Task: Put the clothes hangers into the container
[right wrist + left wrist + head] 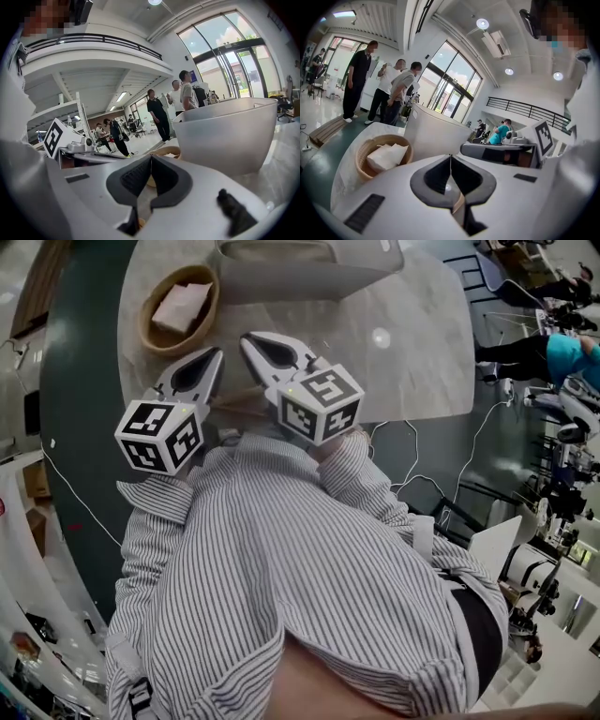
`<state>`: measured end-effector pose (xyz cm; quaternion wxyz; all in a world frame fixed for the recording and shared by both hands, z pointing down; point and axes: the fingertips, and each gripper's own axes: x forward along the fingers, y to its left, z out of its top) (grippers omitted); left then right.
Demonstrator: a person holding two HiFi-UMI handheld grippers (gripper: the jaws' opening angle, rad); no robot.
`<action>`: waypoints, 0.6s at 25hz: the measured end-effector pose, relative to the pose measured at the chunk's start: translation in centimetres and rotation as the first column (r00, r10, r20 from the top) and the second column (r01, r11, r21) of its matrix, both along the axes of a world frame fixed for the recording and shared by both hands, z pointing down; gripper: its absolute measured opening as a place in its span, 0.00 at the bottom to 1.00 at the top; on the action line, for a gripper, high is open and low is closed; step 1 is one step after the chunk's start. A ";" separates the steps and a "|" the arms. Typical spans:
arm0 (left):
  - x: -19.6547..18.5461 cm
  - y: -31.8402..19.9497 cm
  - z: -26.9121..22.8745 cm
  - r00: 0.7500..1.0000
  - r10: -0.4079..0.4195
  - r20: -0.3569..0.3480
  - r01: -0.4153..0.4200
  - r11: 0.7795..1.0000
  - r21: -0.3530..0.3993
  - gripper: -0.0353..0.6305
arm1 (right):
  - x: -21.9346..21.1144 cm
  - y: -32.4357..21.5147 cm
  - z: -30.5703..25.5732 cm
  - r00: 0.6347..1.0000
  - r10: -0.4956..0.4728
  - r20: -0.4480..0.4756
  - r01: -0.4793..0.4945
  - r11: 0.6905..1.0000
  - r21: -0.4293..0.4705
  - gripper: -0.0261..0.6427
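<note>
Marble table fills the upper half of the head view, and on it two things stand. A pale plastic container sits at top centre, and a woven basket holding a folded white cloth sits at upper left.

No hangers show in any view, on the table or in either tool. The container's inside is out of sight, so whether they already lie in it I cannot tell.

The left gripper and right gripper sit side by side at middle left of the head view. Both are drawn in against the person's striped shirt, with their tips aimed up the frame at the table. Each one's own view shows the dark pads pressed together with nothing between them, so both tools are closed and empty.

Held this close to the body with nothing gripped, they look to be at rest rather than working. That would fit either a wait before any reach or a finished job. The container being so near suggests short carries.
</note>
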<state>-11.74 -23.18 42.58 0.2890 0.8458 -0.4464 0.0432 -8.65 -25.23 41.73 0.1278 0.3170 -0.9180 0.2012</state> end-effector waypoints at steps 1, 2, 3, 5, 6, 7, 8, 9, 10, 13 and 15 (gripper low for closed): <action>0.1 0.0 0.0 1.000 0.000 0.004 0.000 1.000 0.000 0.08 | 0.0 -0.1 -0.2 1.000 -0.003 0.003 0.003 1.000 0.002 0.06; 0.2 0.1 -0.1 1.000 -0.002 0.010 0.002 1.000 0.001 0.08 | 0.0 -0.1 -0.3 1.000 -0.007 0.005 0.007 1.000 0.004 0.06; 0.2 0.1 -0.2 1.000 -0.006 0.015 0.006 1.000 0.003 0.08 | -0.1 -0.1 -0.5 1.000 -0.014 0.007 0.014 1.000 0.007 0.06; 0.2 0.2 -0.3 1.000 -0.018 0.021 0.018 1.000 0.004 0.08 | -0.3 -0.1 -0.6 1.000 -0.029 0.004 0.029 1.000 0.010 0.06; 0.3 0.2 -0.4 0.999 -0.024 0.021 0.024 1.000 0.003 0.08 | -0.3 -0.1 -0.6 0.999 -0.036 0.002 0.036 0.999 0.009 0.06; 0.3 0.2 -0.4 0.999 -0.030 0.021 0.030 1.000 0.001 0.08 | -0.3 -0.1 -0.6 0.999 -0.042 0.002 0.042 0.999 0.007 0.06; 0.3 0.3 -0.4 0.999 -0.036 0.020 0.036 0.999 -0.002 0.08 | -0.3 -0.1 -0.6 0.999 -0.050 0.002 0.050 0.999 0.005 0.06; 0.3 0.3 -0.4 0.999 -0.043 0.017 0.043 0.999 -0.004 0.08 | -0.3 0.0 -0.7 0.998 -0.059 0.003 0.059 0.998 0.003 0.06; 0.4 0.4 -0.5 0.999 -0.049 0.012 0.049 0.999 -0.006 0.08 | -0.3 0.1 -0.9 0.998 -0.069 0.006 0.069 0.998 0.003 0.06; 0.7 0.3 -0.6 0.998 -0.061 -0.001 0.061 0.998 -0.005 0.08 | -0.2 0.2 -1.3 0.996 -0.090 0.008 0.089 0.996 0.009 0.06; 0.9 0.2 -0.6 0.998 -0.068 -0.003 0.068 0.998 0.000 0.08 | 0.0 0.2 -1.3 0.995 -0.098 -0.001 0.098 0.995 0.014 0.06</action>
